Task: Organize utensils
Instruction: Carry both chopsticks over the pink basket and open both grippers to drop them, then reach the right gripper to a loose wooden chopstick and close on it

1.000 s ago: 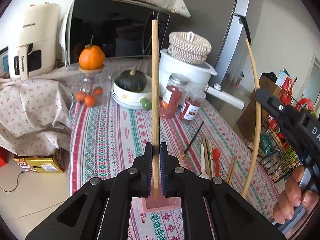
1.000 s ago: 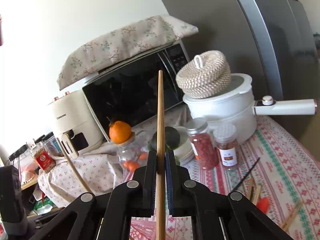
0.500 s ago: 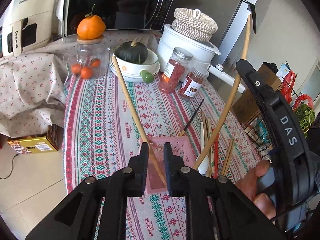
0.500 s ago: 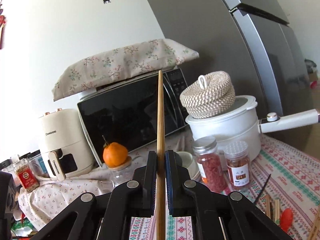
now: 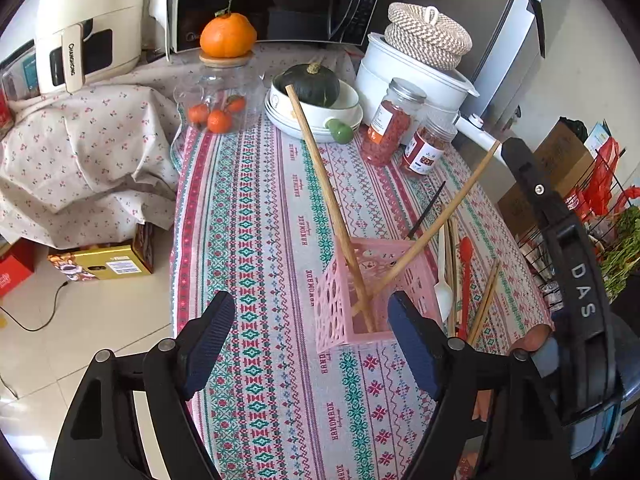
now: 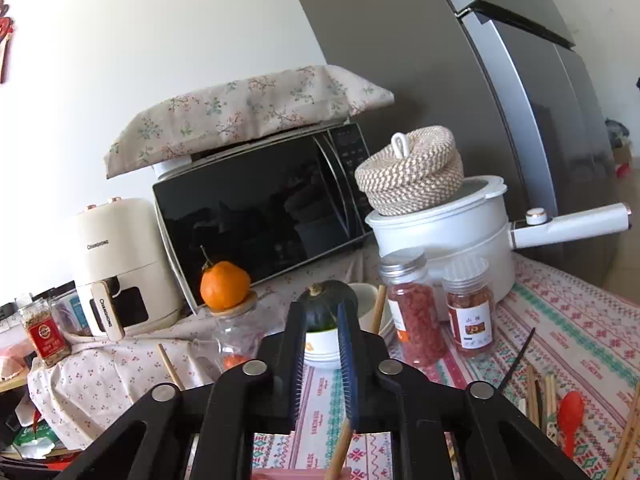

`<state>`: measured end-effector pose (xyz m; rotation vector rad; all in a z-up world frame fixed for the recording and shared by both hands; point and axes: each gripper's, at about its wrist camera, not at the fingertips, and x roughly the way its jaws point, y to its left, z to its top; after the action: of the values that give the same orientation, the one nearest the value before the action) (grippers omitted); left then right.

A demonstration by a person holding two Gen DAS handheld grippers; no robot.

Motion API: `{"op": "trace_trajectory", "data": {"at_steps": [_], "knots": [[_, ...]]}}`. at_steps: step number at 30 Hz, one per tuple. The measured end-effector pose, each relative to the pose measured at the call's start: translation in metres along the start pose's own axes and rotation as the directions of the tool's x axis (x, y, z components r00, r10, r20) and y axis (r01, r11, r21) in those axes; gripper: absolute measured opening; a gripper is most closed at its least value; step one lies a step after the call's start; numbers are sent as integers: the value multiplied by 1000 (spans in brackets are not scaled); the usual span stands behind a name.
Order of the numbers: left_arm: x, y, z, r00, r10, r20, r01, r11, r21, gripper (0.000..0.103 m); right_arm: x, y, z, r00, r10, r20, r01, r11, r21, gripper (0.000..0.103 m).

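Looking down my left gripper (image 5: 308,344), jaws spread wide and empty, I saw two wooden chopsticks (image 5: 332,208) leaning crossed in the pink basket (image 5: 334,312); a second earlier each gripper clamped one. My right gripper (image 6: 322,346) stood slightly parted, holding nothing. Beyond, spoons (image 5: 464,264) and more chopsticks (image 5: 486,300) awaited sorting on the tablecloth (image 5: 256,208).

A microwave (image 6: 264,216) sits beside a cream air fryer (image 6: 116,264). A woven basket (image 5: 430,36) tops the white pot (image 5: 404,76); two spice jars (image 6: 414,308) stand nearby.

Two chopsticks (image 5: 328,200) in one pink basket (image 5: 332,312); two spoons (image 5: 464,256); perhaps four loose chopsticks (image 5: 486,300).
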<state>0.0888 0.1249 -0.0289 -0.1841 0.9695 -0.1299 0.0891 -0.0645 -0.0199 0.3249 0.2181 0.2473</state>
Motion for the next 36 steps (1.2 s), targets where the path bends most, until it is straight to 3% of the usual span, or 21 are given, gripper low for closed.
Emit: {"op": "trace_trajectory", "data": {"at_steps": [8,13,20,27,33,36], "knots": [[-9,-5,-10,1000,-26,3,26,1000,7,102,-26,-13,30,998,-20,-63,20,1000,-1,75],[-17,-11,-17,997,-69,27,69,998,-11,103,-41,-27,45,991,-39,-132,38,999,-10,89],[-28,-20,-29,997,-53,63,54,998,-14,103,-63,-55,53,971,-118,-209,109,993,-54,101],[-38,-36,-41,991,-30,129,27,999,26,103,-62,-89,50,908,-195,-371,178,981,-79,101],[-32,-52,-49,993,-24,115,15,997,77,103,-47,-116,42,825,-247,-509,225,969,-105,101],[-26,-60,-53,994,-24,102,14,994,105,103,-34,-132,33,769,-274,-577,253,960,-119,101]]}}
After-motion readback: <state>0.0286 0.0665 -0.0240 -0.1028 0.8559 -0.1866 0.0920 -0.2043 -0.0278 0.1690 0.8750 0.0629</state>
